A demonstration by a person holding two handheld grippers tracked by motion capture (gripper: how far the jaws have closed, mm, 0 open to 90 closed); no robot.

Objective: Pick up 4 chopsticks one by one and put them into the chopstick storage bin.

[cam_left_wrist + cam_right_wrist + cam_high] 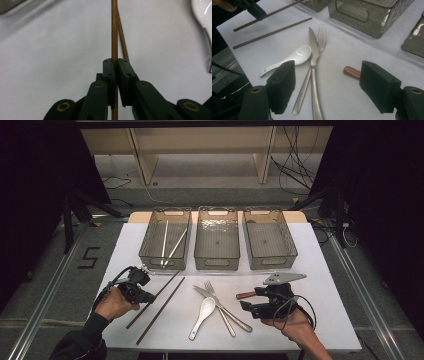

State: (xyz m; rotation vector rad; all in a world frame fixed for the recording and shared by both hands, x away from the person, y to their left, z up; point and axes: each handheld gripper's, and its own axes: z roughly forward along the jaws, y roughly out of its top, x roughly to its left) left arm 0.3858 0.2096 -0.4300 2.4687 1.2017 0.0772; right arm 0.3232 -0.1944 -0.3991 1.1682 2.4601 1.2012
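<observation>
Two brown chopsticks lie at the front left of the white table (310, 270). My left gripper (149, 297) (115, 62) is shut on the nearer-left chopstick (165, 286) (114, 30) partway along it. The second chopstick (161, 310) (123, 42) (272, 32) lies just beside it on the table. My right gripper (248, 299) (328, 72) stands open at the front right. A short wooden handle (245, 295) (351, 72) pokes out between its jaws, untouched by the pads, and the right jaw hides the rest of it. The left gripper (254, 8) also shows far off in the right gripper view.
A white spoon (202, 315) (294, 56), a knife (225, 309) (313, 62) and a fork (220, 307) (321, 37) lie crossed at the front middle. Three smoky plastic baskets stand in a row at the back. The left basket (150, 251) holds two pale chopsticks (170, 245).
</observation>
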